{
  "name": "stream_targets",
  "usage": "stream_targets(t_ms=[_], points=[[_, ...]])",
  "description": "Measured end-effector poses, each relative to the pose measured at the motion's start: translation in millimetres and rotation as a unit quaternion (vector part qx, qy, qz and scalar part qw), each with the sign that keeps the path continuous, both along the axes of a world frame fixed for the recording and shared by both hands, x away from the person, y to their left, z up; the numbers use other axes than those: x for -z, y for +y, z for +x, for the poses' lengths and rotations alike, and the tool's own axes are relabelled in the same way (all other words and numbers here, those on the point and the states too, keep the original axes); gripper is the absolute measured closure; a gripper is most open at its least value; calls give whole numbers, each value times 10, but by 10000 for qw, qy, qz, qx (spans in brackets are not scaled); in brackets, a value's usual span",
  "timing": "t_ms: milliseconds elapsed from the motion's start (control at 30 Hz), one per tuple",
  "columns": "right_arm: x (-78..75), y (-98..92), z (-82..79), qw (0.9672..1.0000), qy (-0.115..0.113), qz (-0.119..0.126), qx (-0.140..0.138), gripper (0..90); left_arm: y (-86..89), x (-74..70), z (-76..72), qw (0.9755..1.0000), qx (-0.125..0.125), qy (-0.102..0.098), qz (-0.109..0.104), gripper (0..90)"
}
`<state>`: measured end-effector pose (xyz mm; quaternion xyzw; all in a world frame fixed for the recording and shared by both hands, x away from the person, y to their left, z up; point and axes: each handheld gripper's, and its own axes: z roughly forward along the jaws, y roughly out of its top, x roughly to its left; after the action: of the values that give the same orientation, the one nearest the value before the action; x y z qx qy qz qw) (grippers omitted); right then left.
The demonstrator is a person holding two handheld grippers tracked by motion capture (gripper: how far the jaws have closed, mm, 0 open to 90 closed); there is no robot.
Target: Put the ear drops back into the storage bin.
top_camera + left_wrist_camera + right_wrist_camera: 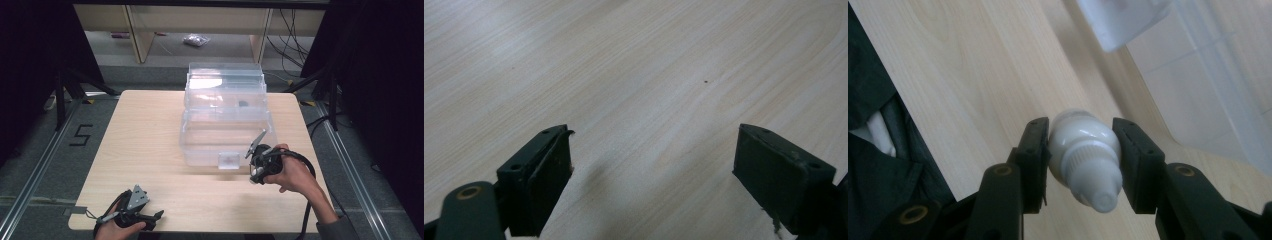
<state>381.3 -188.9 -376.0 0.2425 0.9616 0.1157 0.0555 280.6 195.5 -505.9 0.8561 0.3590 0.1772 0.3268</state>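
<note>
Pickup done: right claw clenches the white dropper bottle near the tabletop's right edge; clear organizer box awaits. Left claw released.

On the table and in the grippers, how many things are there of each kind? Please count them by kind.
Clear plastic box: 1
Small white bottle, clamped in the right gripper: 1
Small dark item inside the box, too small to identify: 1
Hand-held grippers, counting the left gripper, open: 2
Total: 5
</note>
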Motion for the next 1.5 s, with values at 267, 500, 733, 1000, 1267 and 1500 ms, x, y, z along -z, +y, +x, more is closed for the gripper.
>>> stream_targets(t_ms=[267,500,733,1000,1267,1500], points=[[-198,30,77,10000,23,48,23,604,-1,2,0,10000,-6,0,-7,149],[-361,82,171,9999,78,77,-44,604,-1,3,0,10000,-12,-15,10,150],[-518,109,291,9999,68,145,-65,605,0,2,0,10000,-7,-17,12,150],[-605,131,452,9999,144,-26,1,605,-1,1,-1,10000,-5,-21,9,150],[-583,122,685,9994,250,-167,188,605,1,-1,2,10000,9,7,55,149],[-553,91,899,9977,364,-317,471,605,-5,3,0,10000,-6,38,33,150]])
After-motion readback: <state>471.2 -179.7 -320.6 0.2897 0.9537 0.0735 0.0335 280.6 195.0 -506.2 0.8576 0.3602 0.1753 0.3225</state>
